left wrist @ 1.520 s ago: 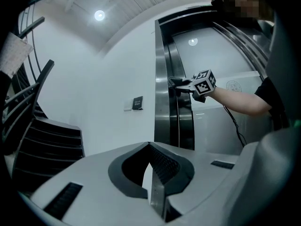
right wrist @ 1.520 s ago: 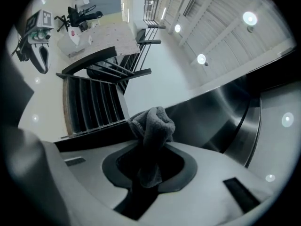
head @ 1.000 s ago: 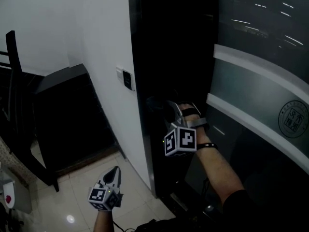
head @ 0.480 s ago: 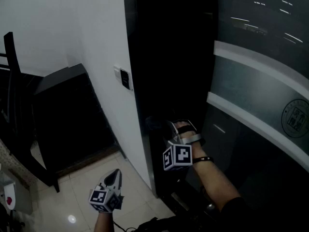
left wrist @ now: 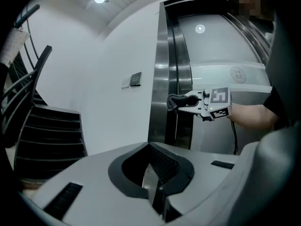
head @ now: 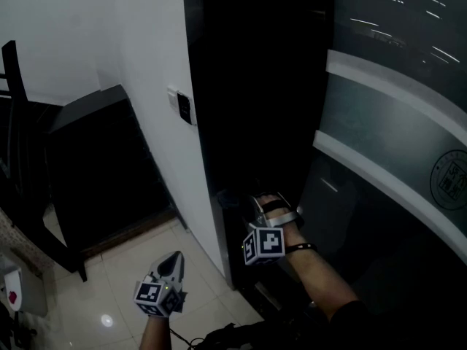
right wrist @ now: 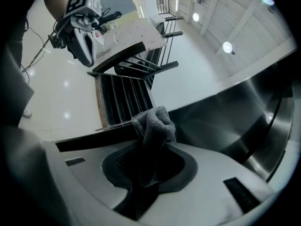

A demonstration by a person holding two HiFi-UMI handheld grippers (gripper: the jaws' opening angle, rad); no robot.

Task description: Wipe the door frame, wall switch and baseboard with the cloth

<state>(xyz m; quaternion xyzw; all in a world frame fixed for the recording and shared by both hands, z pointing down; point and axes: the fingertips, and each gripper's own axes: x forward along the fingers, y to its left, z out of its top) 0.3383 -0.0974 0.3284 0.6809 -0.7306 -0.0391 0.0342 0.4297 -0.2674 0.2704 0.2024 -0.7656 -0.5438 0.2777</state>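
Right gripper view: right fingers clamp cloth; left fingers closed; door seal illegible.

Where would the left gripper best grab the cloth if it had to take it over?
By the bunched end of the cloth that sticks out past the tips of the right gripper, coming from ahead of it: that wad is free and thick, the rest is pinched between the jaws.

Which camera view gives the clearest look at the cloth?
The right gripper view: the grey cloth fills the centre, bunched in the shut jaws of the right gripper. The left gripper view shows it as a small dark wad at the door frame. The head view is too dark to make it out clearly.
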